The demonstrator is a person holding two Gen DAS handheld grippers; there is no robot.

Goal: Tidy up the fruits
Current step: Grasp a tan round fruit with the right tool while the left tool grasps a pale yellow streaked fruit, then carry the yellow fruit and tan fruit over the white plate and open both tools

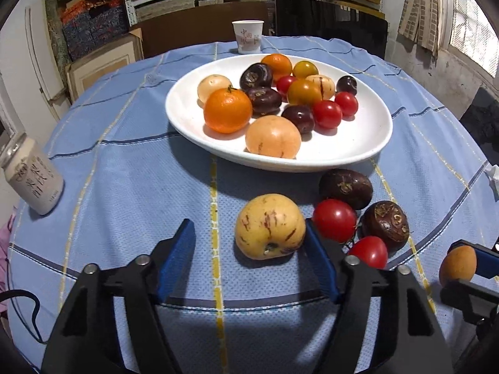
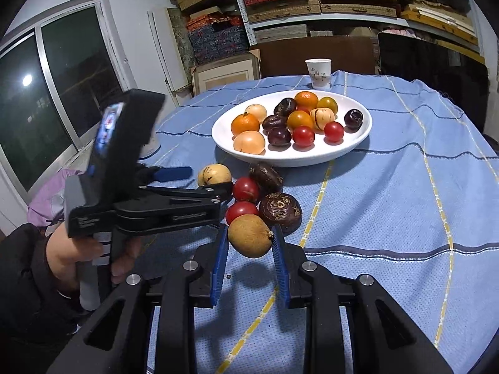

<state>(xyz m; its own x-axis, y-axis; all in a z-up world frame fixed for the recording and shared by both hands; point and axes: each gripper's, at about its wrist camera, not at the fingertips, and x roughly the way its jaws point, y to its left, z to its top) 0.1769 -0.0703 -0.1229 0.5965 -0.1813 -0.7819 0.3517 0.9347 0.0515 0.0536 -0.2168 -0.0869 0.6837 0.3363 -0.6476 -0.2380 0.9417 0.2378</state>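
A yellow, purple-streaked melon-like fruit [image 1: 269,226] lies on the blue cloth between the fingers of my left gripper [image 1: 249,230]. The right finger touches it and the left finger stands apart, so this gripper is open. My right gripper [image 2: 249,232] is shut on a small round brown fruit [image 2: 246,240], held just above the cloth; it also shows at the right edge of the left wrist view. Beside them lie two red tomatoes [image 1: 335,219] and two dark brown fruits [image 1: 386,224]. A white plate [image 1: 358,143] behind holds several oranges, tomatoes and dark fruits.
A pale drink can [image 1: 31,177] stands at the table's left edge and a paper cup [image 1: 248,37] at the far edge behind the plate. A person's hand [image 2: 75,255] holds the left gripper. Shelves of boxes stand beyond the round table.
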